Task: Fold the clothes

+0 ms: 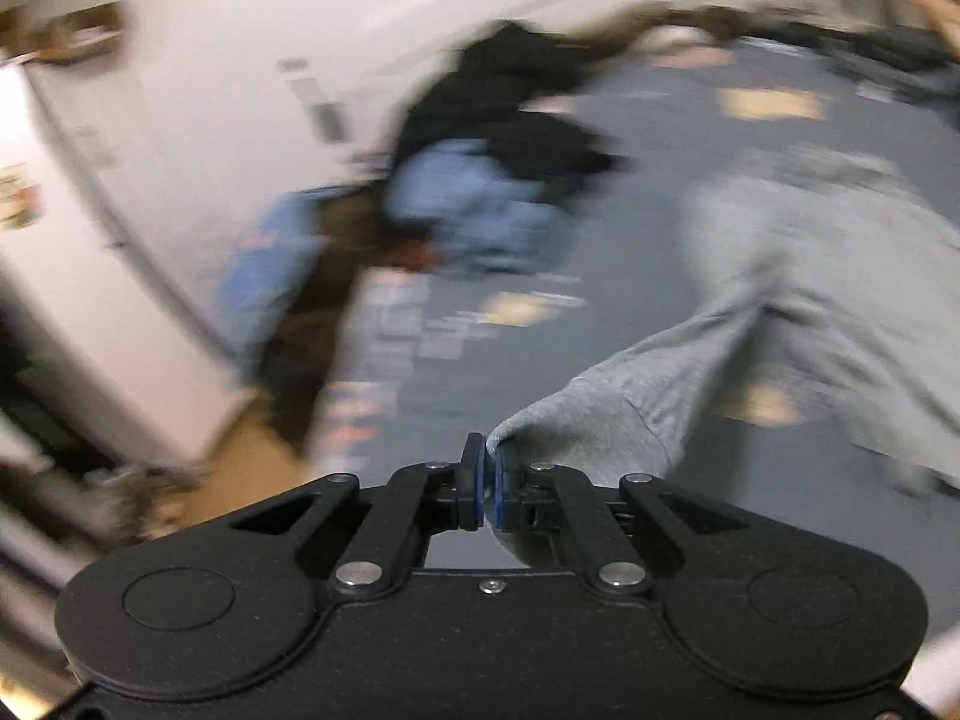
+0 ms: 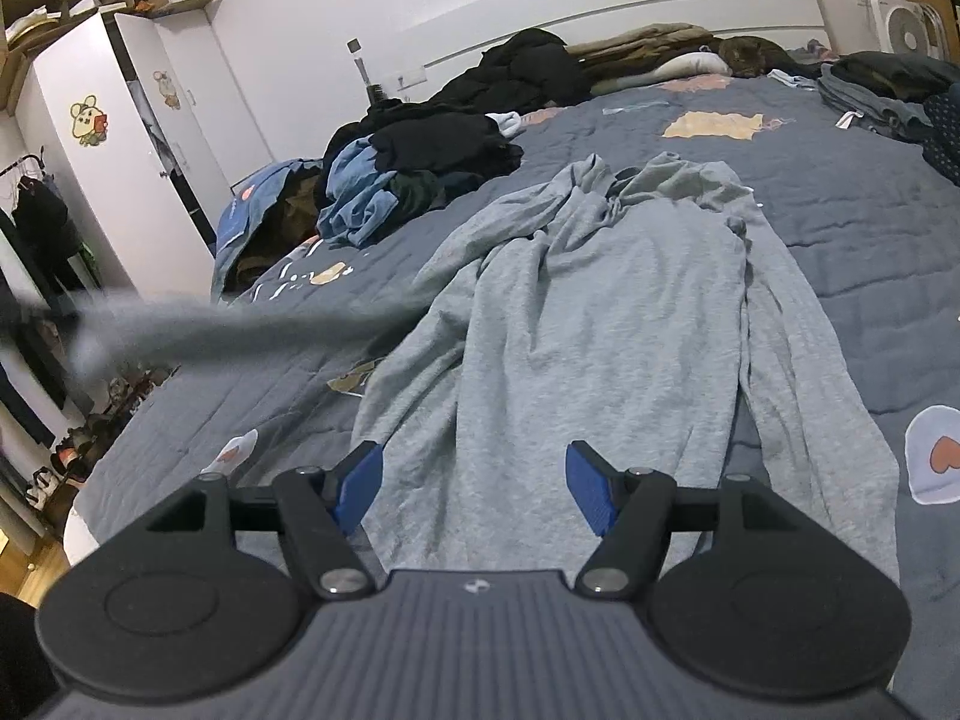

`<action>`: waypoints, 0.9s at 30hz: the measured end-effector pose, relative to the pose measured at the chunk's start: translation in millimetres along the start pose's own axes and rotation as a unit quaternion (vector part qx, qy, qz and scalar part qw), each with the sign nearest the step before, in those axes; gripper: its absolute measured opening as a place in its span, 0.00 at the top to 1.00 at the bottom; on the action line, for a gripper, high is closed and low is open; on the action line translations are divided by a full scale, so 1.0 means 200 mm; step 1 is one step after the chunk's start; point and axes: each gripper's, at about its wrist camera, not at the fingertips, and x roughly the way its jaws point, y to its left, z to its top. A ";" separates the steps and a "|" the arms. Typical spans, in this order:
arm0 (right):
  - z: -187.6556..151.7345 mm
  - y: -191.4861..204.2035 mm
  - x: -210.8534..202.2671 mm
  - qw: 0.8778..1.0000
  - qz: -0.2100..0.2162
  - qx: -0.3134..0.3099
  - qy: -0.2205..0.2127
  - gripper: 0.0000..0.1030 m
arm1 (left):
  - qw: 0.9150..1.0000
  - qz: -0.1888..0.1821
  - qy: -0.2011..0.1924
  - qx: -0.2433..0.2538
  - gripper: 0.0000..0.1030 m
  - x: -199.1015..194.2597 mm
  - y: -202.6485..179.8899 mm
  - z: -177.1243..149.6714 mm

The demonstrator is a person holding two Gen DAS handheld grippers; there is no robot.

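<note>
A light grey long-sleeved top point(image 2: 606, 312) lies lengthwise on the blue-grey bedspread point(image 2: 840, 204), collar end far, hem near. My right gripper point(image 2: 474, 483) hovers open just above its near hem, blue pads point(image 2: 360, 483) wide apart with nothing between them. One sleeve point(image 2: 240, 324) is stretched out to the left, blurred, off the bed's side. In the left wrist view my left gripper point(image 1: 487, 480) is shut on the cuff of that grey sleeve point(image 1: 606, 414), which runs away to the right toward the top's body point(image 1: 840, 276). That view is motion-blurred.
A heap of black and blue clothes point(image 2: 420, 168) sits at the bed's far left, more dark garments point(image 2: 888, 90) at the far right. A white wardrobe point(image 2: 120, 138) stands left of the bed, with shoes point(image 2: 72, 450) on the floor beside it.
</note>
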 end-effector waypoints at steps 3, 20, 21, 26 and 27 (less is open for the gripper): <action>0.00 0.00 0.01 1.000 -0.003 -0.004 0.004 0.35 | 0.994 0.091 0.007 -0.051 0.96 0.17 0.35 0.09; -0.05 0.04 0.03 0.997 -0.001 -0.067 0.047 0.35 | 0.961 -0.164 -0.078 0.208 0.47 0.02 -1.14 -0.38; -0.06 0.05 0.02 0.996 0.004 -0.078 0.049 0.35 | 0.954 -0.171 -0.085 0.231 0.47 0.01 -1.25 -0.42; -0.12 0.09 -0.03 0.987 0.005 -0.150 0.065 0.35 | 0.950 -0.186 -0.069 0.242 0.47 0.09 -1.47 -0.50; -0.13 0.09 -0.03 0.984 0.000 -0.163 0.068 0.35 | 0.952 -0.180 -0.072 0.238 0.47 0.11 -1.48 -0.51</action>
